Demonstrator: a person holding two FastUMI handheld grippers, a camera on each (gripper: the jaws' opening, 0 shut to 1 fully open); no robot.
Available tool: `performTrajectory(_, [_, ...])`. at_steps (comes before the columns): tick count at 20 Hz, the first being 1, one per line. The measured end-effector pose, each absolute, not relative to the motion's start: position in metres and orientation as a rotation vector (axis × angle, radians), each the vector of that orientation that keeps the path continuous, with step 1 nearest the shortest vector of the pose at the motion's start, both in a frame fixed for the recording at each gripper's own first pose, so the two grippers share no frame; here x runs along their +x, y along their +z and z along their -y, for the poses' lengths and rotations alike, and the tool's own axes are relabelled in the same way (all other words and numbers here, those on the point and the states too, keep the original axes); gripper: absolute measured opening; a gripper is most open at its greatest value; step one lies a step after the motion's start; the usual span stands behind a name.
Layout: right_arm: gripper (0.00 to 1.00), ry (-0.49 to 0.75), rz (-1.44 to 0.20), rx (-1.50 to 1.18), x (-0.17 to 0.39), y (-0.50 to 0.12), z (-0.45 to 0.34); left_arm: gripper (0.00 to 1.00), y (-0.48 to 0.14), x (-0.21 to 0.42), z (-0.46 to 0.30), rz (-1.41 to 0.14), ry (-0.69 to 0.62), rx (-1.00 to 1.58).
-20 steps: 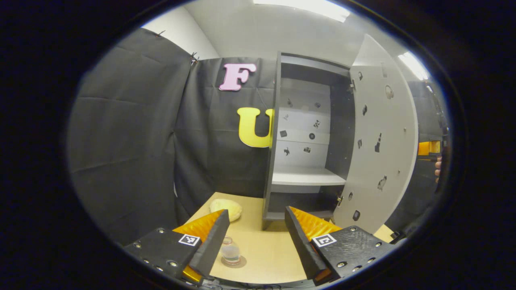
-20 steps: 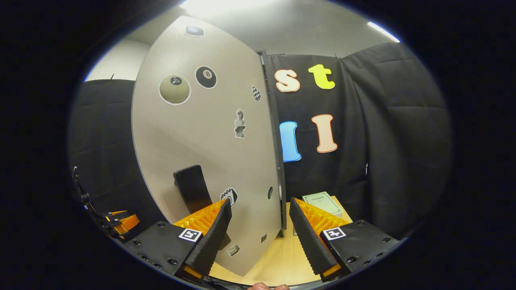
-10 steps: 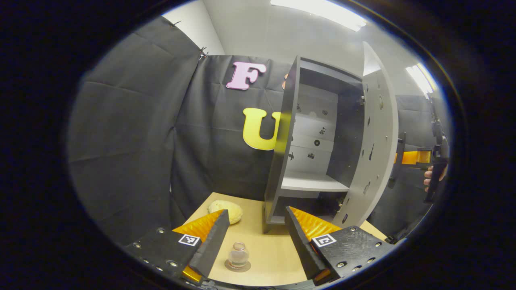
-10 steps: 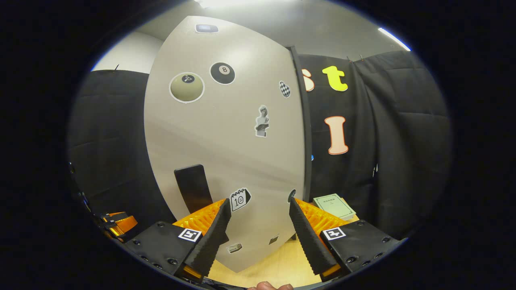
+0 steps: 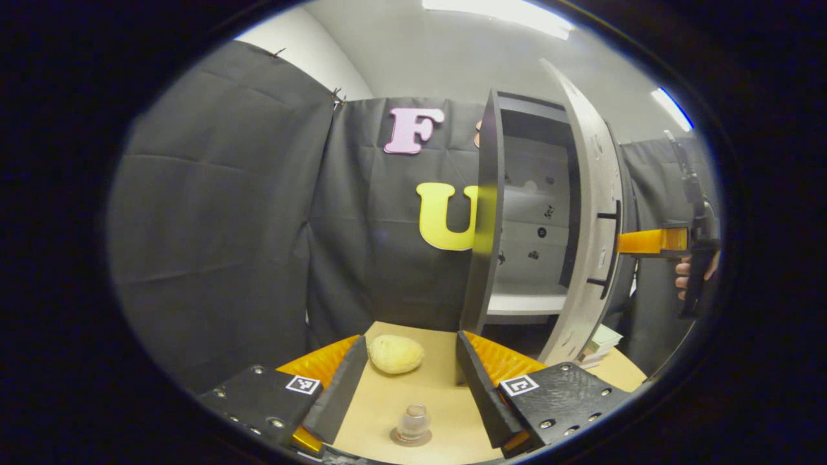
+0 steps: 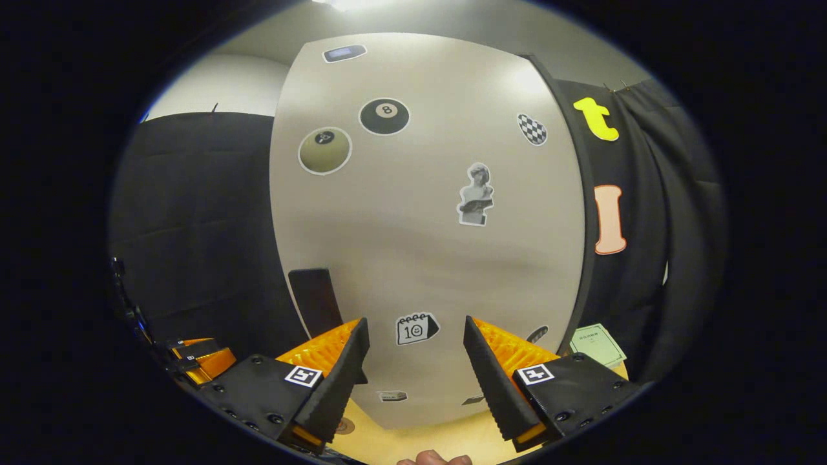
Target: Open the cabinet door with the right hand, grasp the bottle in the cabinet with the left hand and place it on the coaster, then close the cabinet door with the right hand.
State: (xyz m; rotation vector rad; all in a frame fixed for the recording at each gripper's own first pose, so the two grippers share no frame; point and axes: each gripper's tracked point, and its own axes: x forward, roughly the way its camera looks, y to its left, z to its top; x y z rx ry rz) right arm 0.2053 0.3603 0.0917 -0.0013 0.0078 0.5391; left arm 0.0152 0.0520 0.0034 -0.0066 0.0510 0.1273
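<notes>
Swinging closed under the right gripper (image 6: pixel 413 361), whose spread jaws face it, the door (image 6: pixel 426 245) leaves only latching; the bottle (image 5: pixel 413 423) sits on the coaster (image 5: pixel 409 439) between the left gripper's (image 5: pixel 406 378) spread jaws.

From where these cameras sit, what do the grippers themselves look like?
Each gripper, left and right, has two wedge-shaped fingers: ribbed orange backs, black textured pads on the inner faces. These bolt onto black blocks studded with screws, each carrying a small square black-and-white marker.
</notes>
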Motion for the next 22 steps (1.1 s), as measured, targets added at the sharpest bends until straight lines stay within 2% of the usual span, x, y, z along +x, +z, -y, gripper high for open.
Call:
performTrajectory(4, [0.94,0.550,0.016,0.022,0.218,0.098,-0.337,0.85,0.011,0.041,-0.026,-0.036,0.110,-0.031])
performTrajectory(5, [0.95,0.527,0.024,0.016,0.224,0.097,-0.323,0.82,0.011,0.047,-0.017,-0.036,0.097,-0.044])
performTrajectory(6, [0.91,0.500,0.025,0.010,0.230,0.095,-0.308,0.82,0.011,0.053,-0.008,-0.033,0.078,-0.055])
performTrajectory(7, [0.96,0.474,0.024,0.010,0.234,0.092,-0.293,0.85,0.012,0.058,0.002,-0.030,0.058,-0.064])
performTrajectory(8, [0.91,0.455,0.019,0.016,0.236,0.089,-0.277,0.85,0.009,0.063,0.009,-0.031,0.046,-0.071])
performTrajectory(10, [0.90,0.410,0.006,0.030,0.239,0.080,-0.244,0.82,0.007,0.069,0.022,-0.027,0.031,-0.085])
performTrajectory(11, [0.95,0.382,0.002,0.034,0.240,0.077,-0.226,0.85,0.008,0.073,0.028,-0.023,0.023,-0.091])
performTrajectory(12, [0.95,0.357,-0.004,0.036,0.240,0.073,-0.208,0.82,0.008,0.078,0.032,-0.033,0.019,-0.091])
performTrajectory(13, [0.96,0.330,-0.007,0.038,0.239,0.071,-0.191,0.88,0.009,0.080,0.033,-0.037,0.030,-0.084])
performTrajectory(14, [0.98,0.308,-0.007,0.041,0.237,0.069,-0.175,0.82,0.015,0.083,0.033,-0.027,0.038,-0.079])
performTrajectory(15, [0.98,0.290,-0.008,0.042,0.234,0.068,-0.161,0.82,0.021,0.089,0.036,-0.019,0.036,-0.078])
performTrajectory(16, [0.92,0.272,-0.010,0.037,0.232,0.065,-0.148,0.82,0.023,0.093,0.041,-0.018,0.028,-0.077])
performTrajectory(17, [0.98,0.247,-0.008,0.028,0.229,0.064,-0.134,0.82,0.028,0.098,0.045,-0.016,0.022,-0.071])
performTrajectory(19, [0.98,0.204,-0.007,0.012,0.224,0.059,-0.110,0.85,0.037,0.107,0.053,0.000,0.013,-0.041])
performTrajectory(22, [0.98,0.173,-0.040,0.056,0.201,0.047,-0.092,0.82,0.045,0.114,0.072,0.015,-0.031,-0.015])
